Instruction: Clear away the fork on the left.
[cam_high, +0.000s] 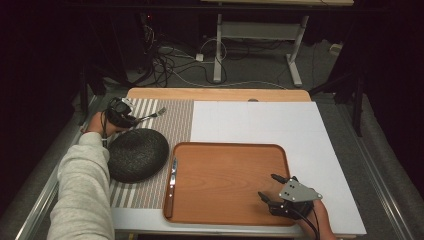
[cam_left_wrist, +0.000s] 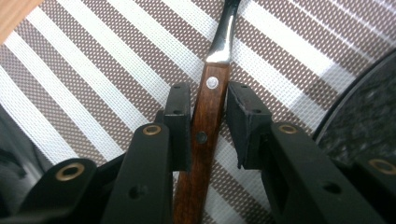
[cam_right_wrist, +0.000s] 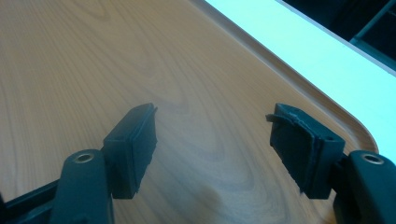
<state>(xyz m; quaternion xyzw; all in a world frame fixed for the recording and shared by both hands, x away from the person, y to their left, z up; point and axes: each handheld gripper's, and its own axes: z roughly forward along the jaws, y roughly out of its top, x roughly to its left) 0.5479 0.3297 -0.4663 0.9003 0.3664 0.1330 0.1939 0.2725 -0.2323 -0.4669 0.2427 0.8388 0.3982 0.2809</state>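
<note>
The left gripper (cam_high: 131, 119) is at the far left of the table, over the striped mat (cam_high: 172, 117), and it has the fork (cam_left_wrist: 205, 135) by its wooden handle. In the left gripper view the handle runs straight up between the two black jaws: the left pad lies against the wood, while a thin gap shows on the right side, so the jaws are narrowed around the handle and I cannot tell whether the pinch is complete. From above, the steel tines stick out to the right of the gripper, toward the mat's far edge. Taking it low on the handle makes sense, since the wood is thicker and less slippery than the steel neck, and it leaves the tines free to be set down first. Just in front of this gripper sits a dark round plate (cam_high: 136, 154), also on the mat. A knife (cam_high: 172, 180) with a matching wooden handle lies along the left rim of the tray (cam_high: 230, 200), which suggests the fork is meant to go beside it (a guess from the layout). The right gripper (cam_high: 272, 187) rests low over the tray's near right corner, jaws spread wide with nothing between them, probably parked out of the way.
</note>
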